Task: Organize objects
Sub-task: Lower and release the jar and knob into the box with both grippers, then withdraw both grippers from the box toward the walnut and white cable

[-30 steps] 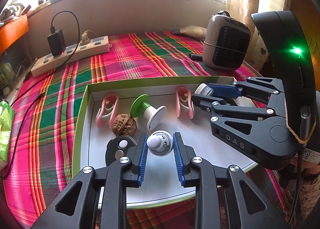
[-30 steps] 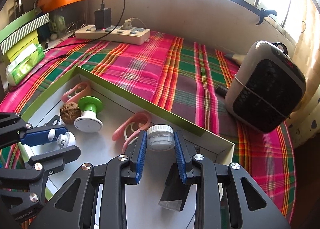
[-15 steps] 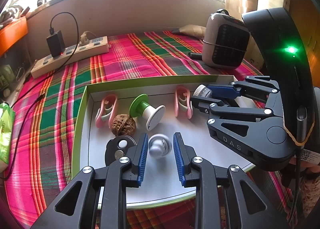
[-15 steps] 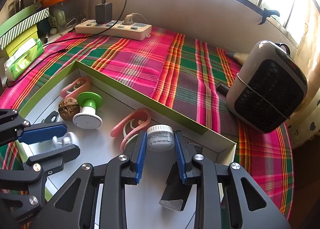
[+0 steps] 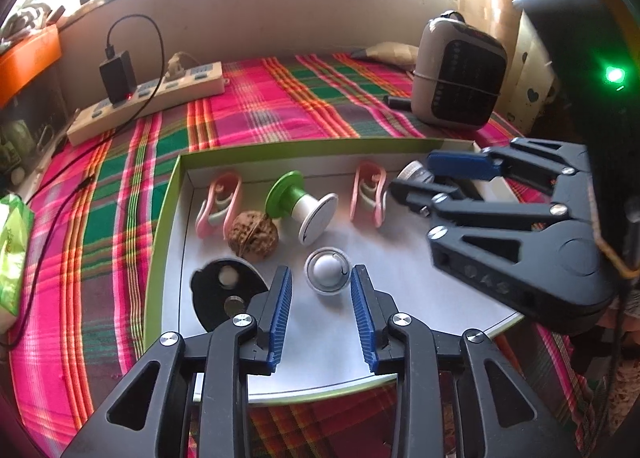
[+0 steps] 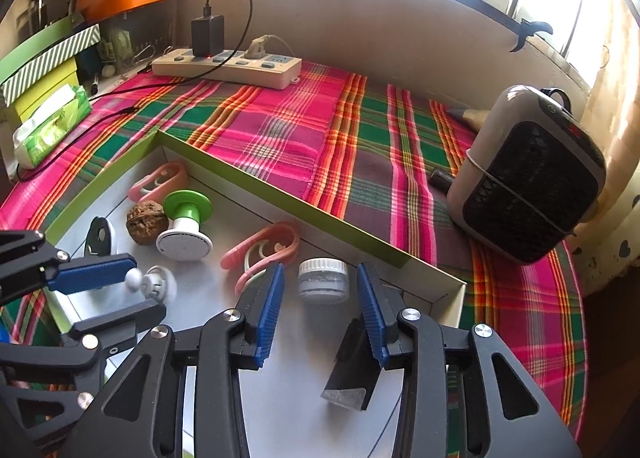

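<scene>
A green-edged white tray [image 5: 168,210] holds small objects. My left gripper [image 5: 322,314] is open, its fingers apart on either side of a white knob [image 5: 328,270] that lies on the tray floor. My right gripper [image 6: 320,308] is open around a small white-lidded jar [image 6: 323,280] standing on the tray; neither pad touches it. The jar also shows in the left wrist view [image 5: 416,174]. The tray also holds two pink clips [image 5: 220,204] [image 5: 370,194], a walnut [image 5: 253,236], a green and white spool [image 5: 300,206] and a black disc [image 5: 224,294].
The tray [image 6: 280,194] lies on a pink and green plaid cloth [image 6: 300,130]. A power strip with a black charger [image 6: 228,66] is at the back, a small heater [image 6: 528,178] at the right, a tissue pack [image 6: 52,122] and boxes at the left. A black wedge [image 6: 354,370] lies under my right fingers.
Both grippers have opened. The left one let go of the white knob, which now rests on the tray. The right one released the jar, which stands on the tray.
</scene>
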Action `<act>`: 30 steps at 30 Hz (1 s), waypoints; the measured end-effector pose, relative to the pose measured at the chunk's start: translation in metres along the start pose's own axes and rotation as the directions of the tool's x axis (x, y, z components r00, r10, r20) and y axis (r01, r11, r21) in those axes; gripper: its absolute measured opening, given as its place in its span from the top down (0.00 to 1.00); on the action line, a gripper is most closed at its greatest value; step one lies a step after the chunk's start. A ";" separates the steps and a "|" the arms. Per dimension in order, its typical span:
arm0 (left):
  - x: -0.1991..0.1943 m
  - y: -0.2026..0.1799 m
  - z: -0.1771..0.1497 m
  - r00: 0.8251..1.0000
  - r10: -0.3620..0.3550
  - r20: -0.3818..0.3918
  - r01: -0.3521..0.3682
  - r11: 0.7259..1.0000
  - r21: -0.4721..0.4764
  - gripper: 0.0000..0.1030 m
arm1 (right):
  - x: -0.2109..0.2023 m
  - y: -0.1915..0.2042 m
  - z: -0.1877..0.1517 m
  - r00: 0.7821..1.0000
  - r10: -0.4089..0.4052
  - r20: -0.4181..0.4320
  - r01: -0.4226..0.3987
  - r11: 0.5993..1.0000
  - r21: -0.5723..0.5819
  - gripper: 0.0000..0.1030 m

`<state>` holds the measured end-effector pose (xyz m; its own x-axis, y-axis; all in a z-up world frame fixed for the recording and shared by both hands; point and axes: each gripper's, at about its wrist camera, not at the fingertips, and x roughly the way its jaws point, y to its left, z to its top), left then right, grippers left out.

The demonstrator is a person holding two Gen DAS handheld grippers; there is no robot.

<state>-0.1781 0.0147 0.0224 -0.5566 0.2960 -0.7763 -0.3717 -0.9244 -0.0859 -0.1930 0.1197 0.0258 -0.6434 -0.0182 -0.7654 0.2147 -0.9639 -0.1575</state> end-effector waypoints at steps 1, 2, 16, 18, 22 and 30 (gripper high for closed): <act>0.000 0.001 -0.001 1.000 -0.001 -0.001 0.001 1.000 -0.003 0.72 | -0.002 -0.001 0.000 1.000 0.002 0.005 -0.002 1.000 0.004 0.62; -0.001 0.001 -0.002 1.000 -0.001 0.000 0.001 1.000 -0.006 0.72 | -0.005 -0.002 -0.001 1.000 0.002 0.012 -0.002 1.000 0.010 0.61; -0.014 0.006 -0.014 1.000 0.003 0.014 -0.002 0.999 -0.039 0.72 | -0.056 -0.019 -0.035 0.996 0.008 0.094 -0.020 0.991 0.131 0.61; -0.016 0.005 -0.016 1.000 -0.002 0.017 0.002 0.999 -0.040 0.72 | -0.061 -0.020 -0.042 0.995 0.011 0.098 -0.025 0.989 0.146 0.61; -0.020 0.004 -0.021 1.000 -0.016 0.020 0.017 0.998 -0.063 0.72 | -0.065 -0.021 -0.051 0.996 0.004 0.094 -0.018 0.988 0.156 0.61; -0.027 0.003 -0.029 0.999 -0.033 0.022 0.034 0.996 -0.088 0.71 | -0.066 -0.017 -0.063 0.997 0.015 0.079 -0.027 0.988 0.153 0.61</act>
<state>-0.1431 -0.0031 0.0249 -0.5605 0.3312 -0.7591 -0.3240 -0.9312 -0.1671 -0.1081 0.1539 0.0396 -0.6961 -0.0533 -0.7160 0.1168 -0.9924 -0.0397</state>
